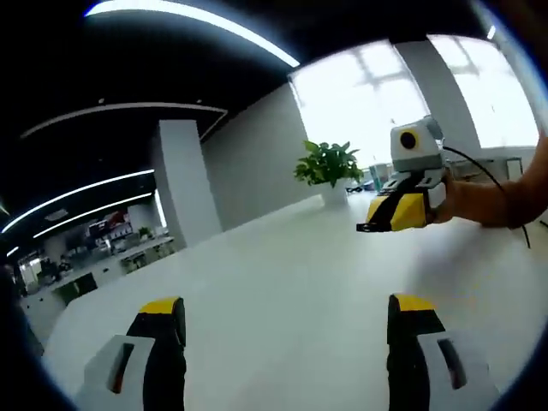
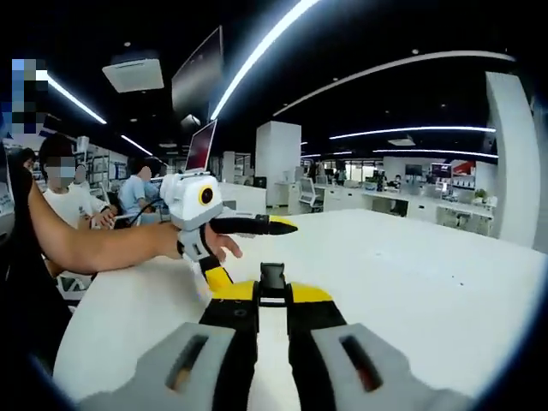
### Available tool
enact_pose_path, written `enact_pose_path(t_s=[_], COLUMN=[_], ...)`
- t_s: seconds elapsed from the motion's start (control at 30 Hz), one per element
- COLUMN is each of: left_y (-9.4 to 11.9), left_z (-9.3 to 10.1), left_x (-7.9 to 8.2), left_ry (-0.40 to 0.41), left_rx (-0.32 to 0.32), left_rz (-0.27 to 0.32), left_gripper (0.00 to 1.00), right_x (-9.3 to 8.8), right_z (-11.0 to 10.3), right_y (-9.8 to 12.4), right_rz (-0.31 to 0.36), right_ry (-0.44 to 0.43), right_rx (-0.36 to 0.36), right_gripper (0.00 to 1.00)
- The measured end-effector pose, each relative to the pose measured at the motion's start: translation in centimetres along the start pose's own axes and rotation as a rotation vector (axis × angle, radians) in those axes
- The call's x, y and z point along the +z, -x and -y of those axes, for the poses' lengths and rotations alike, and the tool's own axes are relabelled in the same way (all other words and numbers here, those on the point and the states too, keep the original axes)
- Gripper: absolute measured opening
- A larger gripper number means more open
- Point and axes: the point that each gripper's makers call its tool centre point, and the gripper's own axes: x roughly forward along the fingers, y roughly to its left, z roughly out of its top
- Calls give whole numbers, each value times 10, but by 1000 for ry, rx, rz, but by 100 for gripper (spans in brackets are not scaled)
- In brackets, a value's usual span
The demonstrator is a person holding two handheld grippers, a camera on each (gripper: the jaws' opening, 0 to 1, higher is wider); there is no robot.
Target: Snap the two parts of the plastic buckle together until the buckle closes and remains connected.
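Here a black buckle part (image 2: 273, 278) is pinched in the right gripper (image 2: 272, 295), pointing forward along its jaws; the left gripper (image 1: 287, 318) is held wide open, empty, above the counter (image 1: 300, 274).

A small black plastic buckle part (image 2: 273, 276) sits pinched between the yellow-tipped jaws of the right hand-held gripper (image 2: 273, 293), held above the white table (image 2: 411, 265). Its squared end pokes up just past the jaw tips; the rest is hidden between them, so its shape cannot be told further
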Motion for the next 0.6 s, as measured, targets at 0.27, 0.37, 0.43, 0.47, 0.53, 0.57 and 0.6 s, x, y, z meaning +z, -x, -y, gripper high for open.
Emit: enact_pose_path(t_s=[0.27,0.37,0.43,0.47,0.53,0.57,0.6], left_y=[14,21,21,22,21,21,19], left_z=[-48,-66,-69,-69,-67,-67,-65], left_x=[-8,-15,-16,-16,-14,-14,-13], left_ry=[67,84,92,103,116,116,115], left_rx=[210,308,307,310,304,300,297], left_rz=[-26,-53,-50,-46,-35,-33,-30], left_gripper=[100,100,100,100,100,100,100], right_x=[-2,-7,-13,-16,-19,-20,-19], right_z=[25,45,52,56,59,60,61], right_y=[5,10,13,15,14,15,15], right_rz=[-16,-46,-75,-90,-97,-100,-98], right_ry=[-8,6,18,30,13,16,16], right_rx=[-120,-225,-276,-304,-312,-316,-320], right_gripper=[9,9,9,9,9,9,9])
